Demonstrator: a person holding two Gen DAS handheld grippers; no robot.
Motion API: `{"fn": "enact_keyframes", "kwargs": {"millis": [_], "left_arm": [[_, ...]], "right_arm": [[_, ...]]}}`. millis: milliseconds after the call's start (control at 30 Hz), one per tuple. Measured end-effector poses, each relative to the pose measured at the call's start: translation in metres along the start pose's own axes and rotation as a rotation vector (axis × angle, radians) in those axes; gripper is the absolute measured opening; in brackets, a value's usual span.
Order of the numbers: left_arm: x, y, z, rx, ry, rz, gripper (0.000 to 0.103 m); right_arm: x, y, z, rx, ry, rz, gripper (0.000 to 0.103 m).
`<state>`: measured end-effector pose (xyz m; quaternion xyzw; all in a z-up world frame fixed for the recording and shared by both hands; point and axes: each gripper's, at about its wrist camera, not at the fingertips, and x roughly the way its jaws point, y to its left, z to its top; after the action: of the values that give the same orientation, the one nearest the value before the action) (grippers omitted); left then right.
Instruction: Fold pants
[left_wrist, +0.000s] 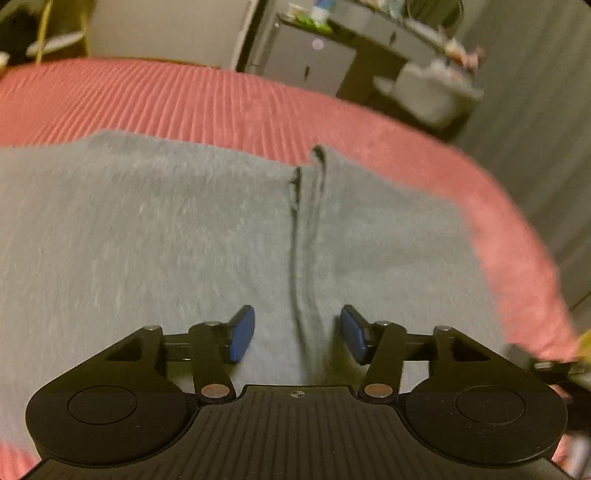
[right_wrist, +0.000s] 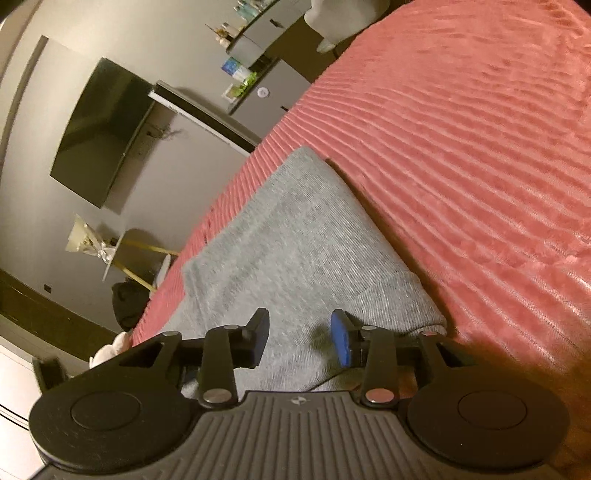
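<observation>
Left wrist view, from the left: grey pants (left_wrist: 166, 236) spread flat across a ribbed pink bedspread (left_wrist: 184, 96), filling most of the frame and running under the left gripper (left_wrist: 297, 334). Blue pads (left_wrist: 243, 334) held wide apart, nothing between them but the cloth below — whether touching it or hovering just above, cannot tell. A dark lengthwise crease (left_wrist: 295, 240) running from the far hem down to the gap between the jaws. Further right, a strip of bedspread past the fabric's edge, then a blurred grey cabinet (left_wrist: 306, 59) beyond the bed. Right wrist view, tilted: at left a dark wall-mounted screen (right_wrist: 98, 136) on a pale wall, then the pants (right_wrist: 288, 240) lying as a folded grey band stretching away from the right gripper (right_wrist: 299, 341). Jaws parted here too, gripping nothing, the cloth directly beneath and ahead of them. To the right, bare pink bedspread (right_wrist: 480, 147) alongside the fabric's long edge.
</observation>
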<state>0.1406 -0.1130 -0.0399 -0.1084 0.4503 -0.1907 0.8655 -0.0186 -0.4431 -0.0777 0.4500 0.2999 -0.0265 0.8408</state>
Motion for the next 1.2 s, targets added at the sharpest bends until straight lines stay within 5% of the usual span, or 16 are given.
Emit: {"fn": "enact_keyframes", "kwargs": {"millis": [100,200,300,333,367,400,500,600,633,733,800,867,967,1133,1200], "left_arm": [[-0.025,-0.020,-0.004,-0.006,-0.077,-0.085,0.056],[-0.011,-0.040,-0.010,-0.005,-0.010,-0.198,0.063],[0.026,-0.037,-0.026,-0.005,0.141,-0.115,0.046],[0.026,-0.033,-0.032,0.047,0.122,-0.097,0.022],[0.021,-0.032,-0.038,0.140,0.095,-0.049,0.010],[0.018,-0.028,-0.039,0.183,0.084,-0.043,0.009],[0.005,-0.016,-0.030,0.105,0.093,-0.060,0.009],[-0.021,-0.016,-0.025,0.059,-0.004,-0.044,0.065],[-0.022,-0.019,-0.023,0.047,-0.018,-0.055,0.073],[0.000,-0.021,-0.023,-0.010,0.049,-0.045,0.073],[0.019,-0.016,-0.030,-0.037,0.149,-0.051,0.070],[0.018,-0.012,-0.037,-0.004,0.152,-0.077,0.072],[0.016,-0.005,-0.032,0.011,0.175,-0.103,0.062],[0.026,0.010,-0.012,-0.110,0.200,-0.137,0.037],[0.039,0.010,-0.009,-0.125,0.226,-0.173,0.037]], "right_arm": [[0.002,0.014,0.002,-0.055,-0.012,0.002,0.032],[0.018,0.035,-0.001,-0.079,0.060,0.068,0.028],[0.048,0.044,-0.009,-0.054,0.217,0.003,0.024],[0.055,0.041,-0.011,-0.052,0.251,-0.058,0.008],[0.057,0.036,-0.010,-0.047,0.258,-0.085,0.001],[0.053,0.027,-0.005,-0.020,0.252,-0.105,0.000],[0.023,0.000,0.012,0.014,0.142,-0.167,0.000],[-0.001,0.001,0.020,-0.007,0.075,-0.202,0.007],[-0.004,0.006,0.019,-0.017,0.071,-0.182,0.012],[0.007,0.020,0.008,-0.021,0.148,-0.067,0.029],[0.024,0.023,-0.001,-0.019,0.210,-0.055,0.030],[0.037,0.023,-0.007,-0.030,0.245,-0.114,0.022],[0.029,0.012,0.004,-0.013,0.203,-0.183,0.000],[0.002,-0.005,0.006,0.007,0.087,-0.206,0.003],[-0.001,0.000,0.000,-0.011,0.070,-0.191,0.007]]}}
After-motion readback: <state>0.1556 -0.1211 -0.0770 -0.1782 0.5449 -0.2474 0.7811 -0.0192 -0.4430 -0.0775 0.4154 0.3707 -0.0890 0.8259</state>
